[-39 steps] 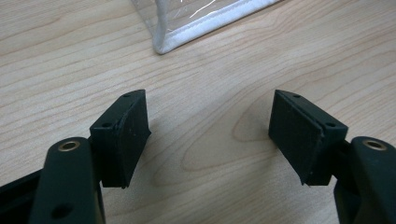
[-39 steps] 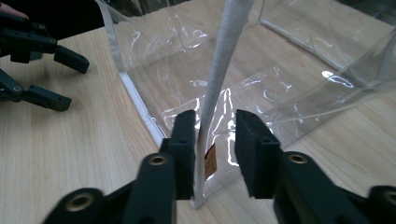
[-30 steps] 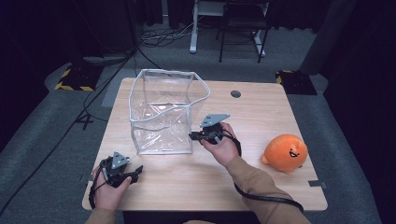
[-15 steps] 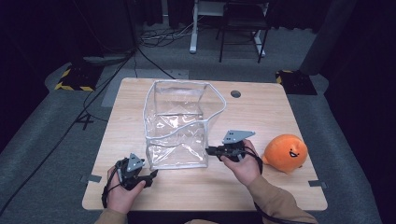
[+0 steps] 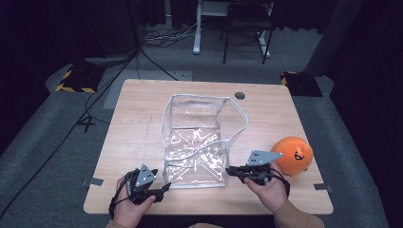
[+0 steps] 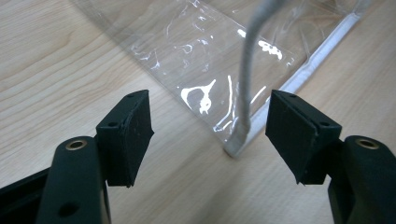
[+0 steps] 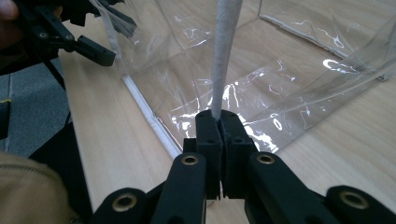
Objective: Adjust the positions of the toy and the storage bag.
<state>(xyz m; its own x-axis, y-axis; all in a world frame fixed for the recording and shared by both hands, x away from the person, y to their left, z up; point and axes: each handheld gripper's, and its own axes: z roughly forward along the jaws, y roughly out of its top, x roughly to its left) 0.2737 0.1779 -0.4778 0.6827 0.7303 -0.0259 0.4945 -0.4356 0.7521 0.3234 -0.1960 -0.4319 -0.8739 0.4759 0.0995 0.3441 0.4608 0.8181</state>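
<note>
A clear plastic bag (image 5: 199, 137) with white piping stands open on the wooden table (image 5: 138, 118). My right gripper (image 5: 230, 171) is shut on the bag's near right edge; in the right gripper view the white piping (image 7: 225, 51) rises straight out of the closed right gripper (image 7: 219, 123). My left gripper (image 5: 164, 186) is at the bag's near left corner. In the left gripper view the left gripper (image 6: 210, 126) stands open, with the corner piping (image 6: 245, 93) between the jaws and apart from both pads. An orange plush toy (image 5: 294, 156) lies just right of my right hand.
A round cable hole (image 5: 239, 95) sits in the table's far right part. Beyond the table stand a chair (image 5: 247, 28) and floor cables (image 5: 157, 40). The near table edge lies just under both hands. The left gripper (image 7: 93, 49) shows at upper left in the right gripper view.
The bag has been pulled to the right and toward the near edge with my right gripper shut on its piping. My left gripper has moved right, up to the bag's near left corner.
</note>
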